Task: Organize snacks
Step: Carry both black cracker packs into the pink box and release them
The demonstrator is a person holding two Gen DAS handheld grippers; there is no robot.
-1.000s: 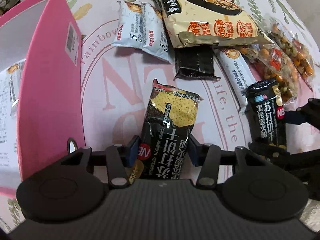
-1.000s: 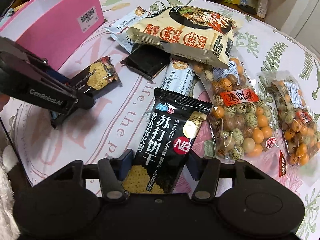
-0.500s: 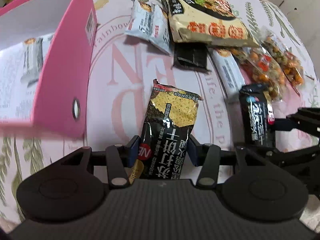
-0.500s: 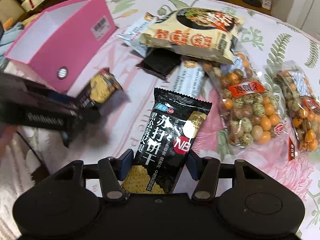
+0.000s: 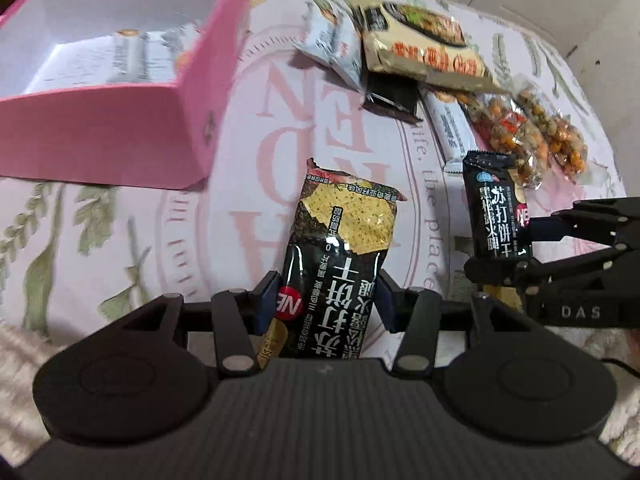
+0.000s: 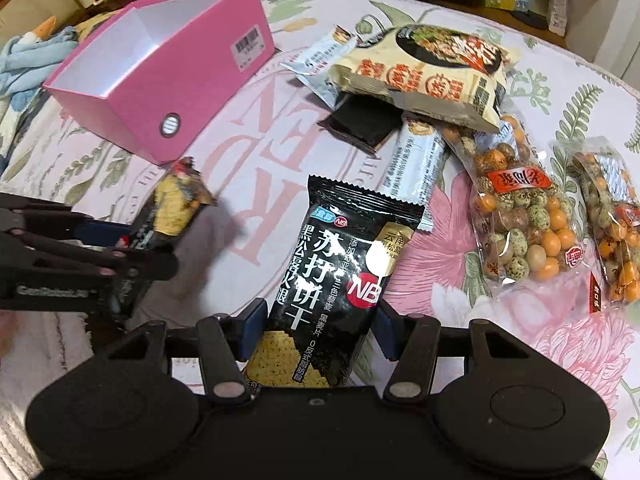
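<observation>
Gripping black cracker packets: left gripper (image 5: pixel 326 300), right gripper (image 6: pixel 316 316), above tablecloth (image 6: pixel 256 184).

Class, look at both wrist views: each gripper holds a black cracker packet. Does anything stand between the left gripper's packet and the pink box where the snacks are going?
Nothing visible does. The left gripper holds its cracker packet above bare tablecloth, and the pink box sits open-topped up and to the left. The remaining snack pile lies off to the right, clear of that path.
</observation>
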